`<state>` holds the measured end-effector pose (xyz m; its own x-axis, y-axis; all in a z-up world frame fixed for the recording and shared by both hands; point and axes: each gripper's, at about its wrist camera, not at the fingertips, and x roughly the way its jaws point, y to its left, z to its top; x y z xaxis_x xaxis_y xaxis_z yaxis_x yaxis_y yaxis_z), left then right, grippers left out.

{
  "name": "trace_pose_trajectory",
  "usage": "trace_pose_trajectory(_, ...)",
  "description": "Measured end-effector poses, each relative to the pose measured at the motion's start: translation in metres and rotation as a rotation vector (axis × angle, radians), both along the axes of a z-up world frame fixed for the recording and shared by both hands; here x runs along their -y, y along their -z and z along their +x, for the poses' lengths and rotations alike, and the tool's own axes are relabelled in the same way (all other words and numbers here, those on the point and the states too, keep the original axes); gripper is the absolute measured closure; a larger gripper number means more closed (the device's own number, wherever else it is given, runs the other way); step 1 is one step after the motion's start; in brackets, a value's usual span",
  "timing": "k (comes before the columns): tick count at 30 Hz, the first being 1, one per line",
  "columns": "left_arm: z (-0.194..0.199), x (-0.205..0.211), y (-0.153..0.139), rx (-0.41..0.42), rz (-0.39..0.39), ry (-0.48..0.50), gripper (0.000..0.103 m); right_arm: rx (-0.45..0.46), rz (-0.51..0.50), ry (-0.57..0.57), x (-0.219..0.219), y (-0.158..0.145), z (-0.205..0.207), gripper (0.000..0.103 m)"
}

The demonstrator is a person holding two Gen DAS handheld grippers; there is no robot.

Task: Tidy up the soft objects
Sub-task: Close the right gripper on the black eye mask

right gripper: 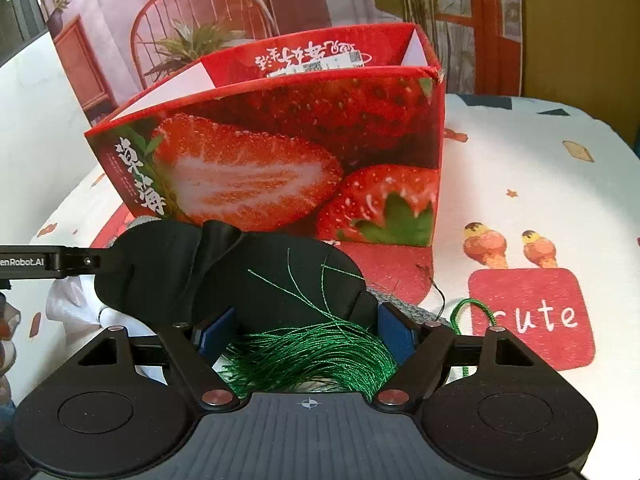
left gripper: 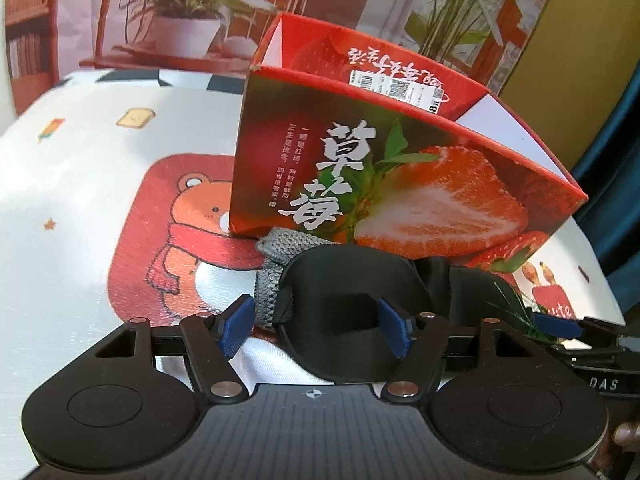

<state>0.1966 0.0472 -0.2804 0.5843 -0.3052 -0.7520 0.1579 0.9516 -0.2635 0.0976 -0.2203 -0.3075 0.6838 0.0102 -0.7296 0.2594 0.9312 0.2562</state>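
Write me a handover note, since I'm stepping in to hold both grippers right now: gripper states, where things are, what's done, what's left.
Left gripper: closed on one end of the black eye mask.
Right gripper: closed on the mask's other end, green tassel between its fingers.
Grey knit item lies under the mask, against the strawberry box.
Done: mask gripped at both ends.
Left: put the soft items into the open box.

One strawberry box stands on the worktop. In front of it lie one black eye mask, one green tassel and one grey knit piece. Two tongs are in view, one per hand.
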Motion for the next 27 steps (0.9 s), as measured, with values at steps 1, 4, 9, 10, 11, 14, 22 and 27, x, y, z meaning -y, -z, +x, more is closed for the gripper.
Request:
trace_pose_trajectory(1, 0.003, -0.001, 0.002, -0.007, -0.016, -0.002, 0.03, 0.0, 0.004, -0.001, 0.001, 0.0, 0.001, 0.028)
trace_pose_trajectory(4, 0.007, -0.001, 0.004, -0.018, -0.041, -0.007, 0.029, -0.001, 0.006, -0.008, 0.0, 0.0, 0.003, 0.028)
trace_pose_trajectory(9, 0.002, 0.005, -0.001, 0.0, -0.012, 0.008, 0.031, 0.003, 0.005, -0.033, -0.004, -0.002, 0.007, 0.028)
trace_pose_trajectory(10, 0.001, 0.005, -0.001, 0.004, -0.006, 0.003, 0.036, 0.004, 0.005, -0.04, -0.005, -0.003, 0.008, 0.028)
trace_pose_trajectory(11, 0.0, 0.005, -0.002, 0.008, -0.004, -0.004, 0.041, 0.004, 0.005, -0.049, -0.006, -0.003, 0.011, 0.028)
trace_pose_trajectory(14, -0.002, 0.0, -0.004, 0.027, 0.02, -0.027, 0.066, 0.008, 0.0, -0.07, -0.01, -0.006, 0.017, 0.028)
trace_pose_trajectory(22, -0.007, -0.019, -0.018, 0.118, 0.08, -0.132, 0.08, 0.031, -0.017, -0.081, -0.013, -0.01, 0.025, 0.029)
trace_pose_trajectory(27, -0.003, -0.035, -0.009, 0.081, 0.11, -0.215, 0.08, 0.039, -0.02, -0.082, -0.011, -0.012, 0.027, 0.029)
